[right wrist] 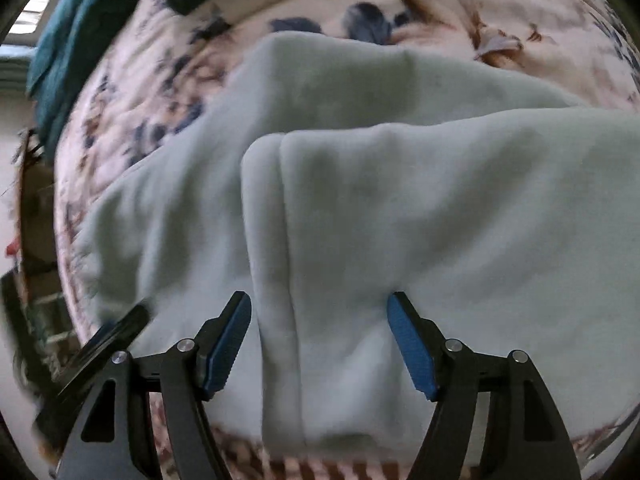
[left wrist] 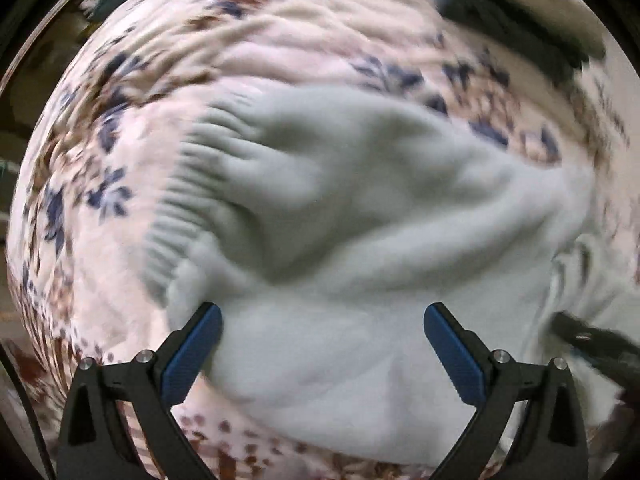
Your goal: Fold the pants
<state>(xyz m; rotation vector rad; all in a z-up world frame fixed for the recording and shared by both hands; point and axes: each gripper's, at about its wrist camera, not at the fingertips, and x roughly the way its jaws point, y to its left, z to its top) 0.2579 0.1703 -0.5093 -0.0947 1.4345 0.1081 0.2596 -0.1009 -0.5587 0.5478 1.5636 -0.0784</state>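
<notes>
A: How far along was the folding?

B: Partly done, I think. The pale green pants (right wrist: 400, 208) lay on the flowered bedspread (right wrist: 460, 12). In the right wrist view, 1 layer of them already lay over another, with a thick folded edge (right wrist: 264, 216) running from 12 to 6 o'clock. The pile still looked lumpy, so it probably needed at least 1 more fold and some smoothing.

A: Were the fingers grabbing anything?

B: No. The right gripper (right wrist: 320, 312) had its fingers apart over the folded edge, and they pinched nothing. The left gripper (left wrist: 322, 320) had its fingers spread wide over the pants too, holding nothing.

A: What did 1 view show that the other did not?

B: The left wrist view showed the ribbed waistband (left wrist: 188, 200) at about 9 o'clock. The right wrist view did not show it. It showed the doubled layers, plus some teal cloth (right wrist: 68, 40) at 10 o'clock, off the pants.
</notes>
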